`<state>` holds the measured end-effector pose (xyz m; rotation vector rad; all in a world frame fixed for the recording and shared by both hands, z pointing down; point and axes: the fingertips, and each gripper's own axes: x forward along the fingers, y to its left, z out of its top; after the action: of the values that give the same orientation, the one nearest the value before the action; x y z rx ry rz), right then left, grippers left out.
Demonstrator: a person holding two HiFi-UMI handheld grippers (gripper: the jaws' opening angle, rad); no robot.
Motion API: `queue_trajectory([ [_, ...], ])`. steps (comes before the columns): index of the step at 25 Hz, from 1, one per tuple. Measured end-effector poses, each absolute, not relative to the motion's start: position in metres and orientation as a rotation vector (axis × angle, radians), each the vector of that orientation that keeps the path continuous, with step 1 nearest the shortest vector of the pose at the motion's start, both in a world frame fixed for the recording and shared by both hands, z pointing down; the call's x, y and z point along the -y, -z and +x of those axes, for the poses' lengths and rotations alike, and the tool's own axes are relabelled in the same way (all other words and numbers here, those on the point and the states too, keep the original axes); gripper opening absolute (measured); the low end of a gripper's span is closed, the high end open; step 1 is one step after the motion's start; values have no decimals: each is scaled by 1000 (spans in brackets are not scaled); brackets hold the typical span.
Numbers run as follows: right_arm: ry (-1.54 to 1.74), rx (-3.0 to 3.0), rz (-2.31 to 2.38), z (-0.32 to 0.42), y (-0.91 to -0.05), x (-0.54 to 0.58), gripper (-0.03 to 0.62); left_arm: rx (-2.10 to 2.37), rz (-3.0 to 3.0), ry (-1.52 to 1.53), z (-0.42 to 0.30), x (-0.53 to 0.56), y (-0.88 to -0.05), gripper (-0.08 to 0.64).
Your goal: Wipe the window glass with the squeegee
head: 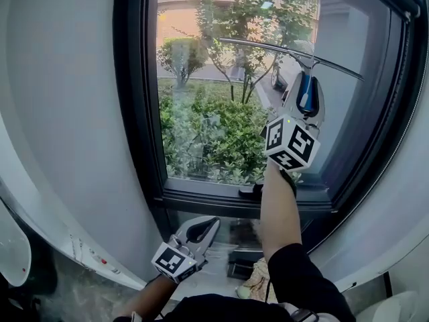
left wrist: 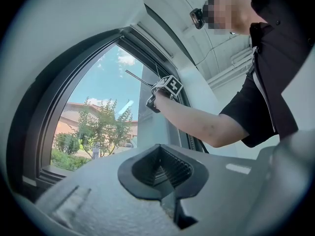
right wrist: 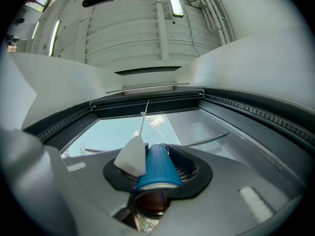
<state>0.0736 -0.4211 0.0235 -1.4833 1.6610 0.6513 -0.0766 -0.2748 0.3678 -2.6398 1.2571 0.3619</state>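
Note:
The squeegee has a blue handle and a long thin blade that lies against the upper part of the window glass. My right gripper is raised high and shut on that handle. In the right gripper view the blue handle sits between the jaws, a white tag hangs beside it, and the blade shows beyond. My left gripper hangs low below the sill, shut and empty. From the left gripper view its pads meet, and the right gripper shows against the glass.
A dark window frame and sill surround the glass. White walls flank it on both sides. Below the sill lie a small black object and a crumpled cloth. Shrubs and trees stand outside.

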Motion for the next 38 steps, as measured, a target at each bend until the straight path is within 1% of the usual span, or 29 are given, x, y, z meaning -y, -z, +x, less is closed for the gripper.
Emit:
queue_trajectory([
  [24,-633,-1680,-1498,79,-49,420,130,-1279,-2692,-296,-66,269,-376,0],
  [38,-633,-1714,-1511,82,-59,418,130,-1230,-2711,-324,-47,267,-374,0],
])
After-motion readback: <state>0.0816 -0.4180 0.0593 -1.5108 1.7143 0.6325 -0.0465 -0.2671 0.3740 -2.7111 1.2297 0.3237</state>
